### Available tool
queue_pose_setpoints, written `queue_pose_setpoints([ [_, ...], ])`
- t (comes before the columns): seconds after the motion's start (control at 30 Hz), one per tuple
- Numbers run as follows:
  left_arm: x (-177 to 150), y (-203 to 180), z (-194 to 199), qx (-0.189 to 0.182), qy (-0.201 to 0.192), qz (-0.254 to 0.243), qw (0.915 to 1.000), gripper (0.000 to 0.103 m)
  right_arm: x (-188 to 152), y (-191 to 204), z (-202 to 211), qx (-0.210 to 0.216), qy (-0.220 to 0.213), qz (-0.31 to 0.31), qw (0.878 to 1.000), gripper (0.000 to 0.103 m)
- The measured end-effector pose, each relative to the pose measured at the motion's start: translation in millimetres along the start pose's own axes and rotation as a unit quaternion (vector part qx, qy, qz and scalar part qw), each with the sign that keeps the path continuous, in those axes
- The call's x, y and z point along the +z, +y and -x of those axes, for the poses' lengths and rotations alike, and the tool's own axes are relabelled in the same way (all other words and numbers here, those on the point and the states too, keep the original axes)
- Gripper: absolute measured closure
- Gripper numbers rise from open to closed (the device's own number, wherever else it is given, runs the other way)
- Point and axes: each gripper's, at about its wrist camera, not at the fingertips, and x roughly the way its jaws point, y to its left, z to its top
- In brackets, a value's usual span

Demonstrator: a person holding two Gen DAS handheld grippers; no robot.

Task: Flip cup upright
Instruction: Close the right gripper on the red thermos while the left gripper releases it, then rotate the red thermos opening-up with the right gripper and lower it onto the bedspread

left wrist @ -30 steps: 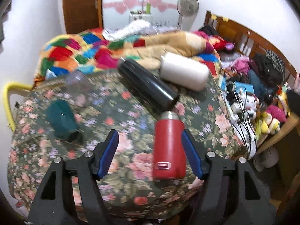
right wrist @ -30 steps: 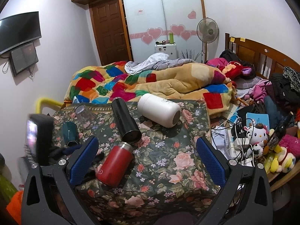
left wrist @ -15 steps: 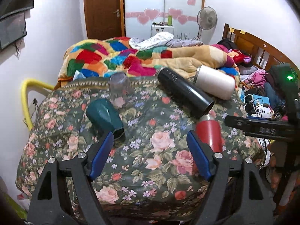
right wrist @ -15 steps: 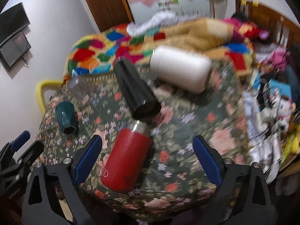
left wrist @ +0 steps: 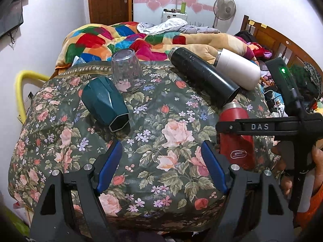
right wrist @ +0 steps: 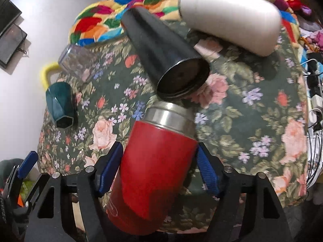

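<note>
Now grasp step: my right gripper (right wrist: 157, 171) straddles the red cup (right wrist: 153, 173), lying on its side at lower centre, jaws wide, pads not clearly touching. Next: squeeze, then tip it onto its base. Black flask (right wrist: 163, 60) mouth sits just above the steel rim, crowding the swing. Left gripper (left wrist: 161, 167) open, empty, over the floral cloth (left wrist: 171, 121).

The left gripper (left wrist: 161, 167) is black plastic with blue ribbed pads (left wrist: 109, 166) and round silver screws. The right gripper (right wrist: 158, 170) matches: black frame, triangular cut-outs, blue pads (right wrist: 207, 172). In the left wrist view its black body carries white "DAS" lettering and a green light, beside bare skin and an orange sleeve (left wrist: 311, 207).
</note>
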Motion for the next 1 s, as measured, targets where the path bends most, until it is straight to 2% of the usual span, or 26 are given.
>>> queue_pose_setpoints([
  [0.13, 1.9, -1.5, 1.3, 0.000, -0.002, -0.001, 1.0000, 0.024, 1.1, 5.0, -0.5, -0.004, -0.007, 0.008, 1.000, 0.036],
  [0.47, 9.1, -4.2, 25.9, 0.006, -0.031, 0.001, 0.9995, 0.024, -11.0, 42.5, 52.4, -0.015, -0.095, 0.095, 0.991, 0.043],
  [0.67, 14.1, -2.4, 42.2, 0.009, -0.050, 0.004, 0.9987, 0.021, -5.3, 57.1, 70.4, -0.018, -0.131, 0.118, 0.984, 0.044],
  [0.77, 16.5, -1.4, 43.7, 0.011, -0.053, 0.004, 0.9985, 0.021, -2.1, 61.4, 78.9, -0.017, -0.143, 0.124, 0.982, 0.044],
  [0.87, 18.0, 1.3, 42.6, 0.010, -0.054, 0.008, 0.9984, 0.020, 0.2, 68.7, 84.0, -0.036, -0.159, 0.144, 0.976, 0.044],
  [1.0, 18.2, 4.4, 37.6, 0.008, -0.051, 0.016, 0.9985, 0.017, 2.8, 70.3, 80.2, -0.052, -0.155, 0.158, 0.974, 0.044],
])
